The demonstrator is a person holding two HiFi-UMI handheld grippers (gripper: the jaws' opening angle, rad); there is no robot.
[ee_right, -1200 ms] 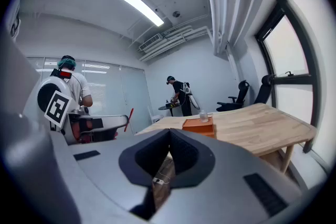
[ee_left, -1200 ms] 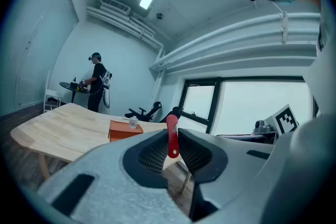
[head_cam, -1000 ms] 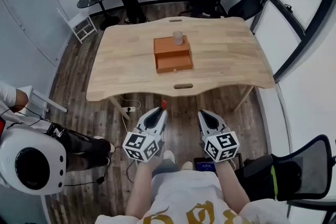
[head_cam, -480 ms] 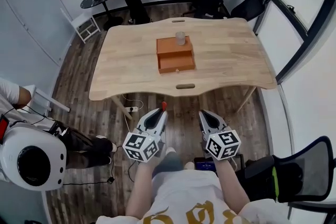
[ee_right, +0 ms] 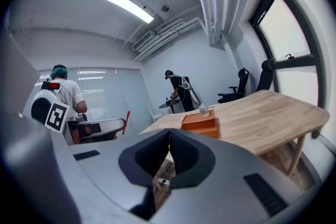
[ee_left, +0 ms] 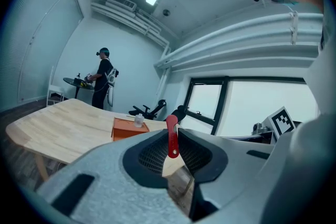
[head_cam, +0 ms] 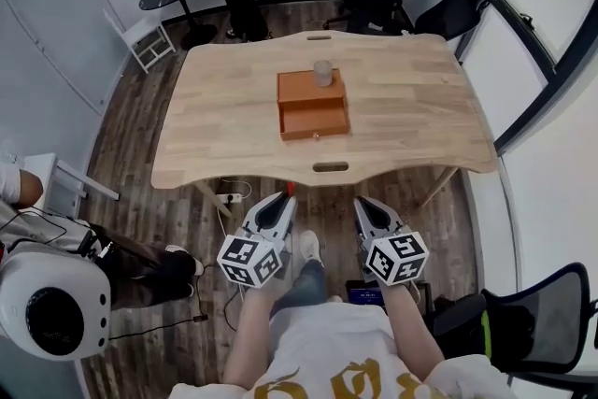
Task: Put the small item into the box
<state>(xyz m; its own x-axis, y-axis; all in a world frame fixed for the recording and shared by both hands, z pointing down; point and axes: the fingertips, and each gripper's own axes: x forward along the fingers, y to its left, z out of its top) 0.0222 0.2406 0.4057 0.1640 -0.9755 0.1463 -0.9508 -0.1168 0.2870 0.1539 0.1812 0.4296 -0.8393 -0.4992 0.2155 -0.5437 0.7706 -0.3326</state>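
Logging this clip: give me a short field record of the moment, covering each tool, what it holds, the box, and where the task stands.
left tool: shut on a small thin red item
right tool: shut, nothing between its jaws
box: orange box near the middle of the light wooden table, drawer seemingly pulled out toward the person
on box: small clear cup at the far end of its top
tool position: both held over the floor, short of the table's near edge
task status: red item not yet in the box
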